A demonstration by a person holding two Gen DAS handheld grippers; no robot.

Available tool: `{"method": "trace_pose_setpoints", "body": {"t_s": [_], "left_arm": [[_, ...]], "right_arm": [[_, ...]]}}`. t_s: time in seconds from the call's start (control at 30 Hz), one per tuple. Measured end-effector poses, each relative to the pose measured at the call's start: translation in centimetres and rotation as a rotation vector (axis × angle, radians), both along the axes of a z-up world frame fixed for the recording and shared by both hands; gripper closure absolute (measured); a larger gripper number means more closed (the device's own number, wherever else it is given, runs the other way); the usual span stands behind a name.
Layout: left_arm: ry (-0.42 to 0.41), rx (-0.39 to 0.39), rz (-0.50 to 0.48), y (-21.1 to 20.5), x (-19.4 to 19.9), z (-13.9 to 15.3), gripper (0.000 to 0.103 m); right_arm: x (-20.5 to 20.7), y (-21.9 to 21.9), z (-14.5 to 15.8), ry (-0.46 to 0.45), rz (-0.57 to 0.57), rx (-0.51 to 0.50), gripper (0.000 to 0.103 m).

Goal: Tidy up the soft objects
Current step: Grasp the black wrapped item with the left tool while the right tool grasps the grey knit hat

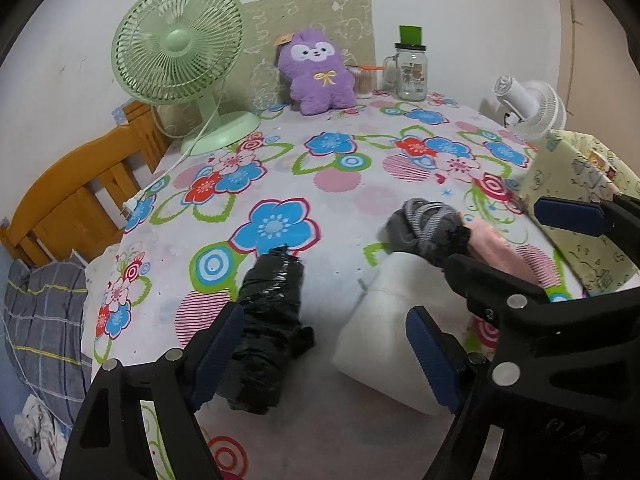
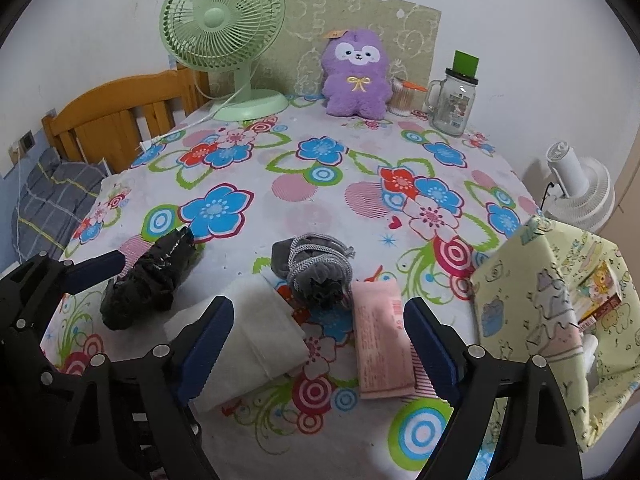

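Both pairs of jaws spread wide over the flowered tablecloth (image 2: 320, 208), nothing gripped. Left gripper (image 1: 324, 352) straddling the black plastic bundle (image 1: 268, 320), near left; right gripper (image 2: 320, 344) poised above white folded cloth (image 2: 256, 328) and pink cloth (image 2: 380, 340), gray drawstring pouch (image 2: 316, 268) just beyond. Likely risks: catching tablecloth with the bundle, or pinching both cloths together, given close spacing.

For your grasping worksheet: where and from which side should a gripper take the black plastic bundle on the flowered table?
Grip the black bundle across its narrow middle, coming from above and the near side. It lies long and roll-like, pointing away, already between the open left gripper fingers.
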State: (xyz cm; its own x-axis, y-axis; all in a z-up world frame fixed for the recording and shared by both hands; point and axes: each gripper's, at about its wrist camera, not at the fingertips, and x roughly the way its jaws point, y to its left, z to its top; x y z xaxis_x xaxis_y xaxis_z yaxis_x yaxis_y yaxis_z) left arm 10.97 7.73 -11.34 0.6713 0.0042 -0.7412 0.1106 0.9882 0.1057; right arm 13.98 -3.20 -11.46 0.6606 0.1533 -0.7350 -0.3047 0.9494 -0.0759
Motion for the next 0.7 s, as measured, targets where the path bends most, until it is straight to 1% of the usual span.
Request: {"method": "trace_pose_setpoints", "body": {"t_s": [0.3, 0.4, 0.57, 0.6, 0.67, 0.7], "left_arm": [[0.025, -0.018, 0.063, 2.0, 1.8, -0.8, 0.020], [0.042, -0.020, 0.070, 2.4, 2.5, -1.3, 0.025], [0.070, -0.032, 0.093, 3.1, 3.4, -2.1, 0.038], [0.079, -0.032, 0.097, 3.2, 3.6, -2.3, 0.039], [0.095, -0.035, 0.100, 3.5, 3.9, -2.7, 0.045], [0.099, -0.045, 0.100, 3.6, 4.0, -2.9, 0.046]], "right_arm": [[2.0, 1.2, -0.9, 0.022, 0.001, -0.004, 0.014], [2.6, 1.7, -1.2, 0.028, 0.007, -0.011, 0.014], [3.7, 2.3, -1.8, 0.042, 0.017, -0.019, 0.014], [3.9, 2.5, -1.9, 0.045, 0.020, -0.022, 0.014], [4.2, 2.7, -2.2, 0.047, 0.020, -0.032, 0.014], [4.4, 2.8, -2.4, 0.049, 0.021, -0.036, 0.014]]}}
